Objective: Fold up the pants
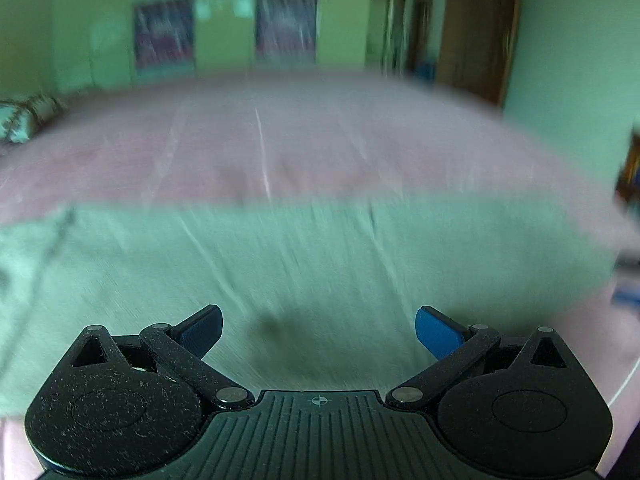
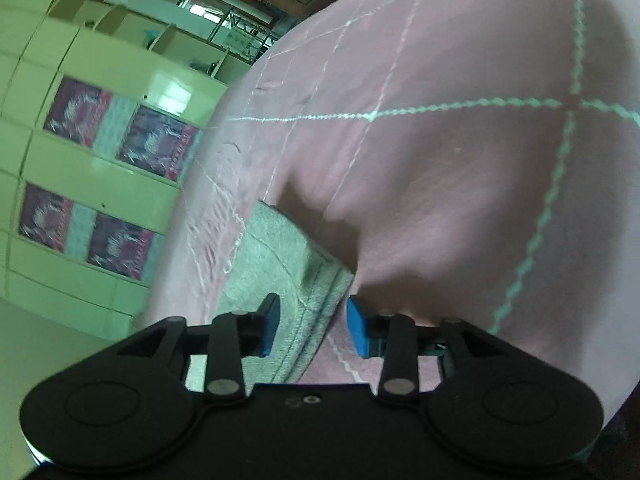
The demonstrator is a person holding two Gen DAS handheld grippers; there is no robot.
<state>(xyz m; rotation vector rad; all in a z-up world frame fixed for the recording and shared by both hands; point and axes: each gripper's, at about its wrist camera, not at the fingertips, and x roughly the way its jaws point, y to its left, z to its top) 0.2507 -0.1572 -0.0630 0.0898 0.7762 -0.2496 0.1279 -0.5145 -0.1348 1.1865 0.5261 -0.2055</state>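
The pants (image 1: 304, 264) are pale grey-green and lie spread flat across the near part of a pink bed sheet (image 1: 320, 140). This view is motion-blurred. My left gripper (image 1: 318, 320) hovers over the pants, open wide, with nothing between its blue pads. In the right wrist view a thick seamed edge of the pants (image 2: 280, 256) lies on the pink sheet (image 2: 440, 160) and runs between the jaws of my right gripper (image 2: 312, 320). Those jaws stand partly apart. The right pad (image 2: 358, 330) shows a gap to the cloth, so the gripper is open around the edge.
A patterned pillow (image 1: 24, 120) lies at the bed's far left. Behind the bed stands a pale green cabinet wall with dark patterned panels (image 1: 224, 28), also seen beside the bed's edge (image 2: 100, 152). A wooden door (image 1: 476, 28) is at the back right.
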